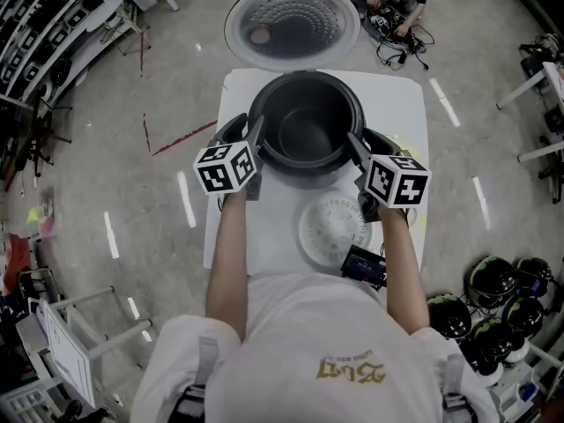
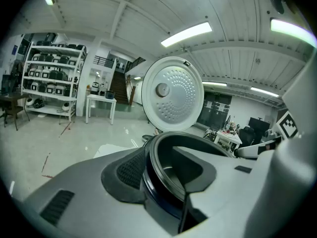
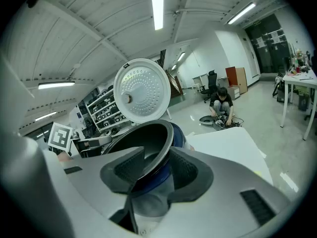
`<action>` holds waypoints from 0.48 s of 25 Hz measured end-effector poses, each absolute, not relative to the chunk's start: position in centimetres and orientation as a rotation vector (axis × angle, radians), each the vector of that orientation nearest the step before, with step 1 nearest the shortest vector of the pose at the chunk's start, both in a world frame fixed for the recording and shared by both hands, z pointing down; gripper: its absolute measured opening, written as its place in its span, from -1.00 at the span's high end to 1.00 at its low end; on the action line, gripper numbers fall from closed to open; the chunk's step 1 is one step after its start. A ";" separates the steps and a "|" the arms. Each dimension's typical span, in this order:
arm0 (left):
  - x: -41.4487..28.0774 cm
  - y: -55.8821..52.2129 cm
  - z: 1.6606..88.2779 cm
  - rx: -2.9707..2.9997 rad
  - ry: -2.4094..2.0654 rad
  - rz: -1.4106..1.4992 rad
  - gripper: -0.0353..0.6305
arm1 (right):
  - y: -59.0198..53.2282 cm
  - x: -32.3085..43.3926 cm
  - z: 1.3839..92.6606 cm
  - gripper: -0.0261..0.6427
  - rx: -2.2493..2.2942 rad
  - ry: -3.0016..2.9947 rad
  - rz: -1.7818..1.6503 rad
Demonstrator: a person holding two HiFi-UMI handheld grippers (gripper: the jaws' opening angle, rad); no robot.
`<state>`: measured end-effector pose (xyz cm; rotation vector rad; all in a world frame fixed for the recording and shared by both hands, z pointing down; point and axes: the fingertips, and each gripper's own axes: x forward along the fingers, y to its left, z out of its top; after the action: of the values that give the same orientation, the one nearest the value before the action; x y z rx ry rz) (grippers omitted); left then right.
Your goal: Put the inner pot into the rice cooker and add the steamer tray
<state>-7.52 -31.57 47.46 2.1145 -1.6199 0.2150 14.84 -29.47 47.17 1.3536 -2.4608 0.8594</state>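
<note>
Now sitting in the rice cooker [image 1: 291,25], inner pot [image 1: 306,130], left gripper [image 1: 256,135] and right gripper [image 1: 355,144] straddling opposite sides of its rim, jaws gaping, not clamping, steamer tray [image 1: 332,229] lying nearer on the table [image 1: 256,227].

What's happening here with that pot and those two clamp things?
A person holds a two-jaw gripper in each hand at a rice cooker on a white table. The dark inner pot sits in the cooker, whose lid stands open. The left gripper and right gripper straddle the pot's rim on opposite sides, jaws open, one jaw inside and one outside. The white steamer tray lies on the table in front of the cooker, not yet added.
</note>
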 end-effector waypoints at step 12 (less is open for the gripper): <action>-7.3 -27.7 46.9 2.122 -1.545 0.087 0.32 | -25.9 15.3 47.5 0.42 1.393 -2.445 0.884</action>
<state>-7.28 -27.75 46.88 2.1220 -1.5452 0.0867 15.26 -25.89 47.48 1.3934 -2.4452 0.8838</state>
